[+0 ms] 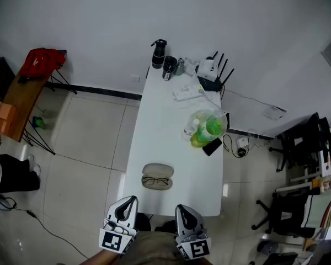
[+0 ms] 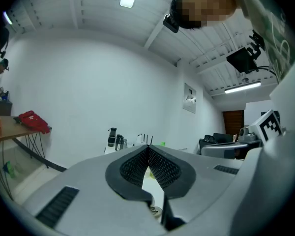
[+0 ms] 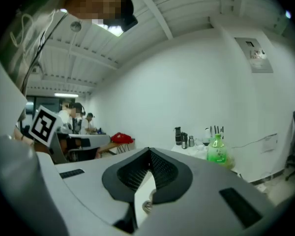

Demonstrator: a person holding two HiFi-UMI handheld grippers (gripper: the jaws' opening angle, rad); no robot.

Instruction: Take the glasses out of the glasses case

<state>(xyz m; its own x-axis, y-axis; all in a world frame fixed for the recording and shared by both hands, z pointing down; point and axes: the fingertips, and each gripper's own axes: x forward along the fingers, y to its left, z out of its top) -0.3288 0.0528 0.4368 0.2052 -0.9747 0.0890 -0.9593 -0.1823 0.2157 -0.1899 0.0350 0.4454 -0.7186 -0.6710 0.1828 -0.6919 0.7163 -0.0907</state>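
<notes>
The grey left gripper (image 1: 129, 200) and right gripper (image 1: 182, 207) hover clenched and empty at the long white table's (image 1: 168, 137) near edge. Just beyond them lies an open beige oval glasses case (image 1: 157, 170) holding thin dark-framed glasses (image 1: 156, 181).

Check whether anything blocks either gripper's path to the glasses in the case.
Nothing visible does. The glasses lie in the open case near the table edge; the left gripper and right gripper hover just short of it.

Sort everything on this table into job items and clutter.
Job:
- glasses case, open
- glasses, lying in it
- left claw and right claw, both shut and empty

Clutter:
- green bottle
- phone
- router
- black flask
</notes>
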